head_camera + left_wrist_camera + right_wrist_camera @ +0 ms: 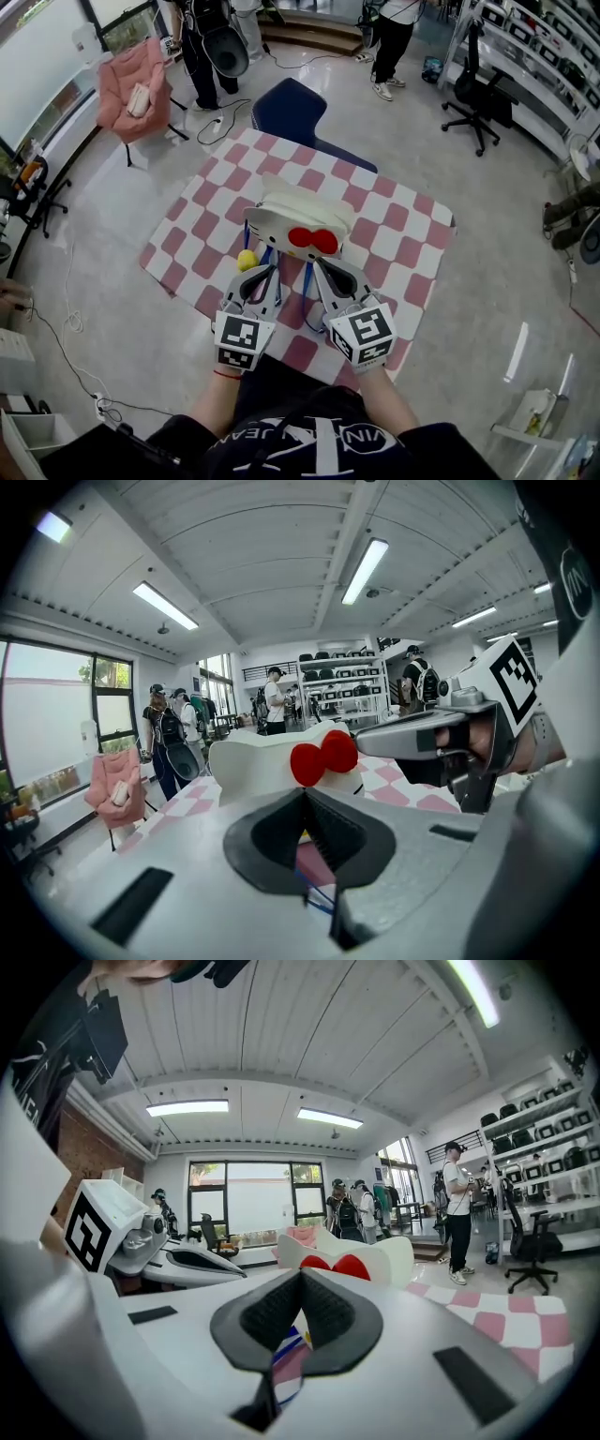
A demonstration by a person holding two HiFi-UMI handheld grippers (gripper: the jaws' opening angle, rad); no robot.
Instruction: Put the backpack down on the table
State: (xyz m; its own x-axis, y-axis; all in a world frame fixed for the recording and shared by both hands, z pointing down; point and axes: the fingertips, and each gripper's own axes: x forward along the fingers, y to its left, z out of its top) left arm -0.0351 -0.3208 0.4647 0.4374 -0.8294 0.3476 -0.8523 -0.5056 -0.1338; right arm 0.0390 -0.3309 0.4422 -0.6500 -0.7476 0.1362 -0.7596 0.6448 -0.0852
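Gripping: your left gripper (264,281) and right gripper (322,278) each clenched a strap (317,894).
Backpack (298,223): lay straight ahead, broadside, seemingly resting on table (403,230); equally near both.

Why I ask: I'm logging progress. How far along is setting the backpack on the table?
Done, apparently: the backpack sits on the checked table, though its base is hidden. In hand: the left gripper and right gripper are both shut on its blue straps. Remaining: open both and pull back.
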